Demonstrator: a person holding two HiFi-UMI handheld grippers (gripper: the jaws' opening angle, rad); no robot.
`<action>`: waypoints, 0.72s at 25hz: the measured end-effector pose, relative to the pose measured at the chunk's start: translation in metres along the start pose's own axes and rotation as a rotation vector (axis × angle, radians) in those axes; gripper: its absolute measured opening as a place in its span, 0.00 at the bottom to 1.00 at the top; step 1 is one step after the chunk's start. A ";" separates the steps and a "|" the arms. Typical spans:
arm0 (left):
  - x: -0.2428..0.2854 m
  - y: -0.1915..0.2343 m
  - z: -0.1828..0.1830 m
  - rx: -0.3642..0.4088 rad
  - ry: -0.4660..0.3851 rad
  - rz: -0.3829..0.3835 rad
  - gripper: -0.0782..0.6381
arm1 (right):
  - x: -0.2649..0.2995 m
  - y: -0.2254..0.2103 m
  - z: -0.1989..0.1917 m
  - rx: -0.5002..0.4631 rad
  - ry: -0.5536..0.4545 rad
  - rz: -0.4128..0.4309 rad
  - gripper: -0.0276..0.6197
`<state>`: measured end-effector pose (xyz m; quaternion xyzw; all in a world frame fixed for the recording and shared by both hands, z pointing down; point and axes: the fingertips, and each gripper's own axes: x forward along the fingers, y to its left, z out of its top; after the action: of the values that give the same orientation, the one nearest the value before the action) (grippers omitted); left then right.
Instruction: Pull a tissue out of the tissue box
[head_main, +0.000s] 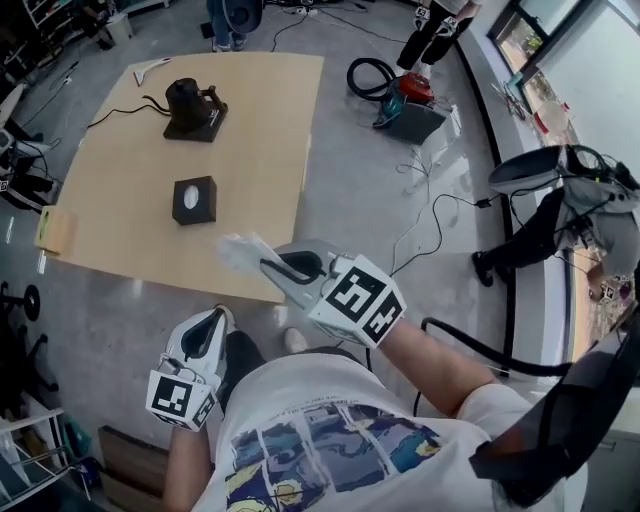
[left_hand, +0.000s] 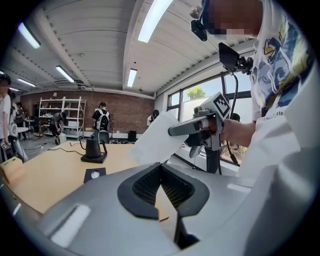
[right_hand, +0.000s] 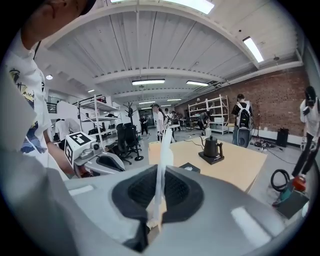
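The black tissue box (head_main: 193, 199) sits on the tan table (head_main: 120, 170), with a white round opening on top; it also shows small in the left gripper view (left_hand: 94, 174) and the right gripper view (right_hand: 189, 167). My right gripper (head_main: 267, 266) is over the table's near corner, shut on a white tissue (head_main: 240, 252) that hangs free of the box. The tissue stands edge-on between the pads (right_hand: 162, 150). The left gripper view shows that sheet (left_hand: 155, 140) held by the right gripper (left_hand: 172, 132). My left gripper (head_main: 221, 316) is off the table near my body, shut and holding nothing.
A black kettle on its base (head_main: 193, 108) stands at the table's far side, its cord trailing left. A small tan box (head_main: 55, 228) lies at the left edge. On the floor to the right are a vacuum cleaner (head_main: 400, 95) and cables. People stand beyond the table.
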<state>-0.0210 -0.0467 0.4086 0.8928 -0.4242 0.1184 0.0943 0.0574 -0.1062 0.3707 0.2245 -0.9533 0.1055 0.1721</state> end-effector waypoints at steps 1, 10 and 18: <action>0.001 -0.003 0.000 0.000 -0.001 -0.001 0.12 | -0.004 0.001 -0.002 -0.003 0.002 -0.001 0.05; 0.005 -0.026 -0.002 0.008 0.010 -0.012 0.12 | -0.029 0.009 -0.016 -0.008 0.010 0.000 0.05; 0.005 0.007 -0.009 0.042 0.027 0.012 0.12 | -0.032 0.009 -0.019 0.004 -0.004 -0.019 0.05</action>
<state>-0.0244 -0.0520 0.4188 0.8904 -0.4256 0.1399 0.0805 0.0850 -0.0805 0.3750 0.2343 -0.9512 0.1052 0.1710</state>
